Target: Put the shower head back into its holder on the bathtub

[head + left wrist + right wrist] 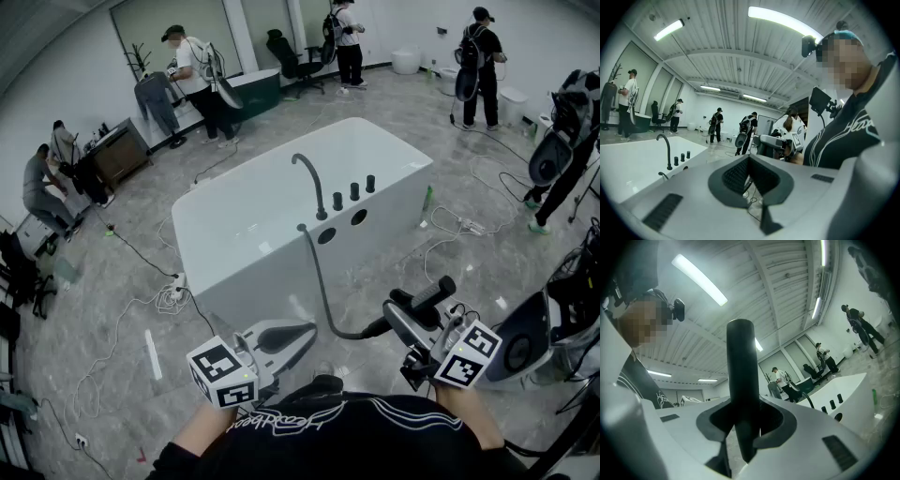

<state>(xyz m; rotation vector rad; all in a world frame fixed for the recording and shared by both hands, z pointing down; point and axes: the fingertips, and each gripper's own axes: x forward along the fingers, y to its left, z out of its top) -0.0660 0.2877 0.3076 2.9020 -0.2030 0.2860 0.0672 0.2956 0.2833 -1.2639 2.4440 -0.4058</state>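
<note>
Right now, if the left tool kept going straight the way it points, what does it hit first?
Most likely the hose, which crosses just ahead of its shut tips in the head view; if the hose hangs lower, then the right tool gripping the shower head. Depth unclear.

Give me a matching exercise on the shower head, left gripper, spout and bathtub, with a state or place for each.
1. shower head
2. left gripper
3. spout
4. bathtub

A. shut, nothing in it
B. white, standing on the floor
C. clamped in the right gripper
D. black, on the tub rim

Pairs: 1-C, 2-A, 3-D, 4-B
</note>
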